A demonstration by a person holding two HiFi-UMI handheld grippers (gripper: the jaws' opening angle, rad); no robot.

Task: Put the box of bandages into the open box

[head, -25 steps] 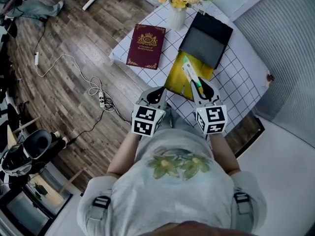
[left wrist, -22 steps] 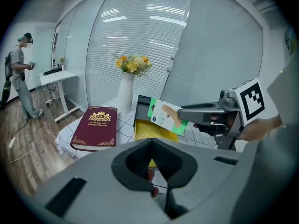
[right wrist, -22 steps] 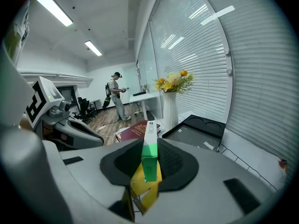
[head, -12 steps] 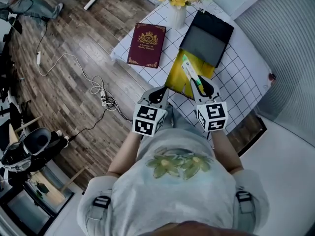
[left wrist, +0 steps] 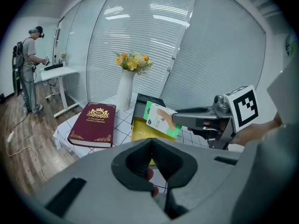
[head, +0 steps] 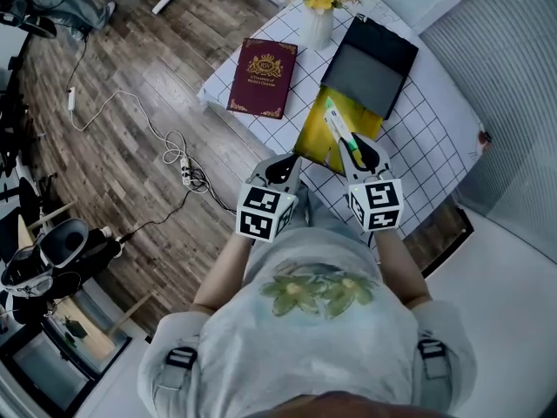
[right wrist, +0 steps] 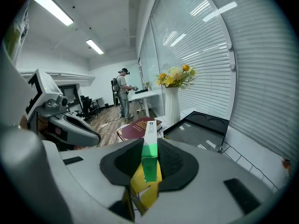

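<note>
Where the person's two arms reach out over the near edge of the surface (head: 418, 151), which wears a white cloth ruled in squares, the left gripper (head: 285, 162) hangs just off its corner. Its jaws are together with nothing between them. Just beside it the right gripper (head: 355, 149) has its jaws clamped on the box of bandages (head: 338, 127), a slim green and white carton gripped by its broad faces, with most of its length sticking out ahead of the jaws. The carton is in the air above a yellow packet (head: 313, 136) that lies flat on the cloth. It is short of the open box (head: 370, 59), a black case with a grey inside that lies touching the packet's far end. Left of these a dark red book (head: 263, 78) with gold print lies flat near the cloth's edge. Farthest off stands a white vase (head: 317, 26) of yellow and white flowers. Beyond the surface a cable (head: 130, 111) trails over the wooden floor (head: 130, 50).
</note>
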